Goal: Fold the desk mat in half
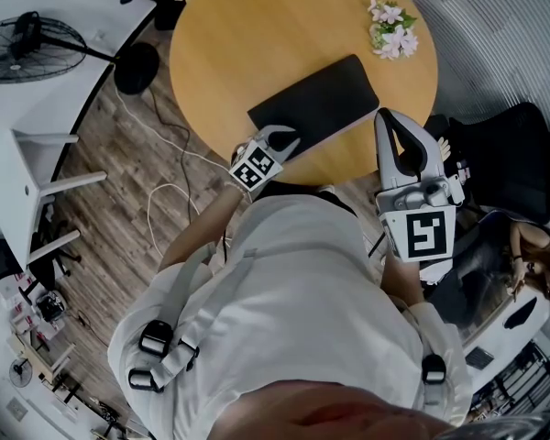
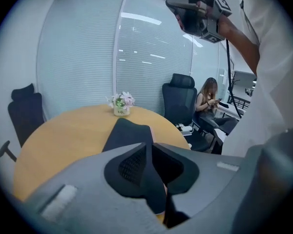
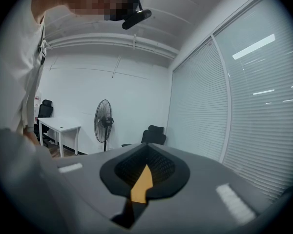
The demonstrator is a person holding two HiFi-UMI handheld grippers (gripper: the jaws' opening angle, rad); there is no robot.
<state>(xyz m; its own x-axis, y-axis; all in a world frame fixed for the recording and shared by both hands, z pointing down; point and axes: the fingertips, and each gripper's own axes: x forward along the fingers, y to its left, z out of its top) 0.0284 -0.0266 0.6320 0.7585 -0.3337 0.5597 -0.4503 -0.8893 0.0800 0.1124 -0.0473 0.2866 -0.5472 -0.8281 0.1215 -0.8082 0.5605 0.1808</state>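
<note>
Left hand-held gripper pinches desk mat — flowers beyond.

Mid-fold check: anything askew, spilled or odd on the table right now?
Nothing spilled or damaged. The desk mat lies skewed across the round table, one near corner pinched in the left claw. The right claw is shut on nothing above the table's near edge, so the mat is gripped on one side only.

We see the mat on the table near our edge, with the flowers behind it to the right. Our left gripper is at the mat's near-left corner, and our right gripper is over the table's near-right rim. The fan stands far left.
</note>
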